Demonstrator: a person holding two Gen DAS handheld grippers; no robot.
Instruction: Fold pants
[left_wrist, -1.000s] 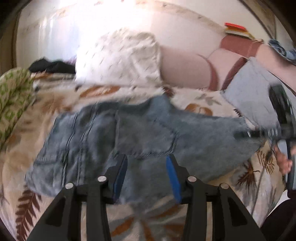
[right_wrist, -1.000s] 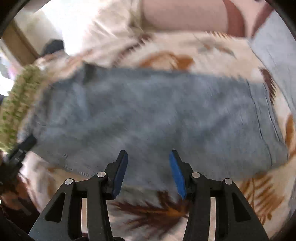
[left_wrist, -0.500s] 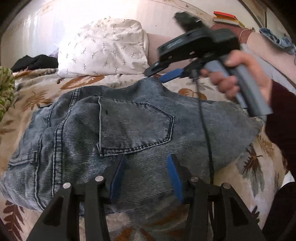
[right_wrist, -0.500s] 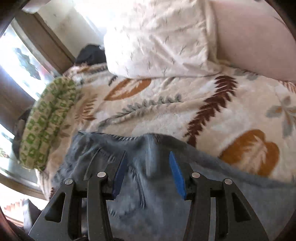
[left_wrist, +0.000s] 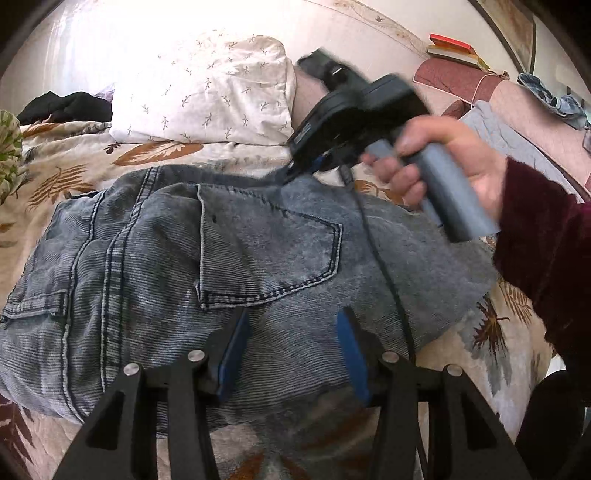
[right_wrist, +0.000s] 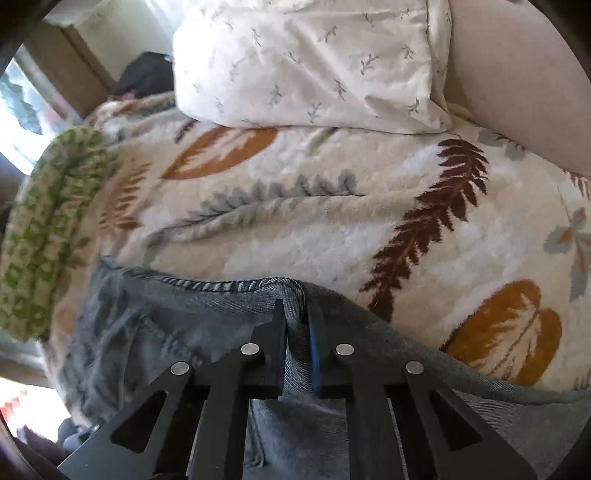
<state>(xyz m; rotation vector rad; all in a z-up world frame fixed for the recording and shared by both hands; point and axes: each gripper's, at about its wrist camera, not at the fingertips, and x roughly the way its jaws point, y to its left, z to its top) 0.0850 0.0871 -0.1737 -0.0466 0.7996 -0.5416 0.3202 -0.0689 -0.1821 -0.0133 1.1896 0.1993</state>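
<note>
1. Half a second ago our right gripper (right_wrist: 297, 328) hung open over the far edge of the grey-blue washed denim pants (left_wrist: 229, 266); now its jaws are pinched tight on a ridge of that hem edge. A second ago it was well off to the right side of the garment, so it has crossed over to the far side.
2. We read this as the grasp for the next fold: the far edge is secured and ready to be drawn toward us across the back pocket.
3. Our left gripper (left_wrist: 291, 350) has hardly moved. Its blue-padded jaws are spread wide and grip nothing, hovering over the near part of the pants just below the pocket.
4. The pants lie on the cream fleece blanket with brown and grey leaf print (right_wrist: 332, 229), already doubled into a broad bundle with the back pocket up.
5. Beyond the pants sits a white pillow with a small grey sprig pattern (right_wrist: 314, 62), near the gripped edge but apart from it. A green-and-white patterned rolled blanket (right_wrist: 48, 229) lies just beside the pants' left end, and a dark garment (left_wrist: 66, 107) rests further back.
6. In the left wrist view the right gripper's black cable (left_wrist: 384, 266) trails across the denim; we judge it could snag in the fold.
</note>
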